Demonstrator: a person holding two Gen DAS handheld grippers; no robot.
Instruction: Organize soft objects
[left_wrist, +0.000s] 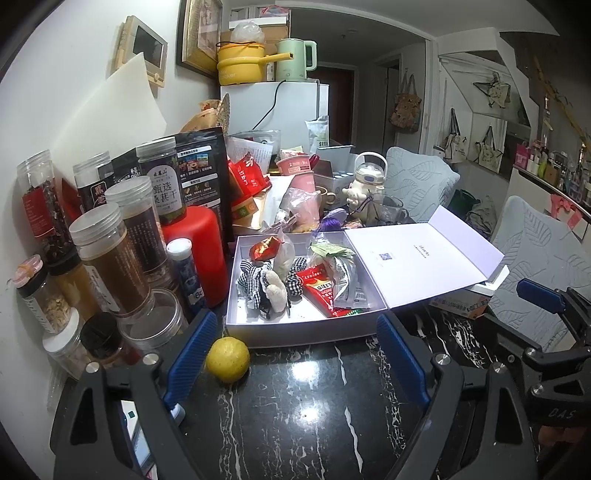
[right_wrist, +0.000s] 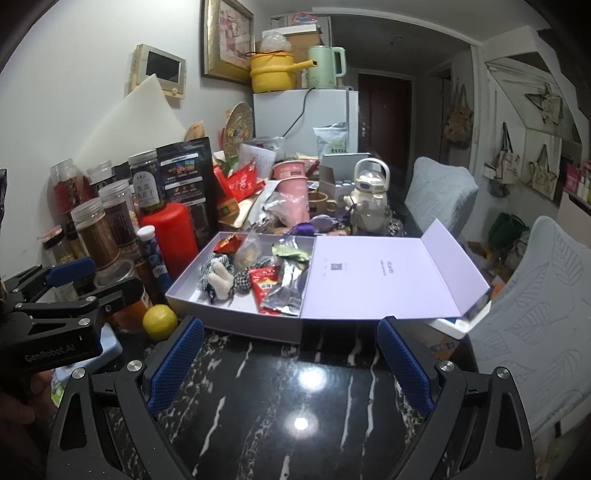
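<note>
An open pale lilac box (left_wrist: 295, 326) (right_wrist: 236, 321) lies on the black marble table, its lid (left_wrist: 421, 254) (right_wrist: 388, 277) folded out to the right. Inside lie a checkered plush toy (left_wrist: 264, 286) (right_wrist: 221, 278), a red snack packet (left_wrist: 319, 290) (right_wrist: 264, 284), silver foil packets (left_wrist: 347, 280) (right_wrist: 288, 291) and a red wrapped sweet (left_wrist: 264, 247). My left gripper (left_wrist: 297, 360) is open and empty just in front of the box. My right gripper (right_wrist: 291, 363) is open and empty before the box's front edge.
A yellow lemon (left_wrist: 227, 360) (right_wrist: 159, 321) sits by the box's front left corner. Several spice jars (left_wrist: 110, 258) and a red bottle (left_wrist: 199, 254) crowd the left. Cups, bags and a white teapot (left_wrist: 367, 177) stand behind. Grey padded chairs (right_wrist: 532, 314) stand right.
</note>
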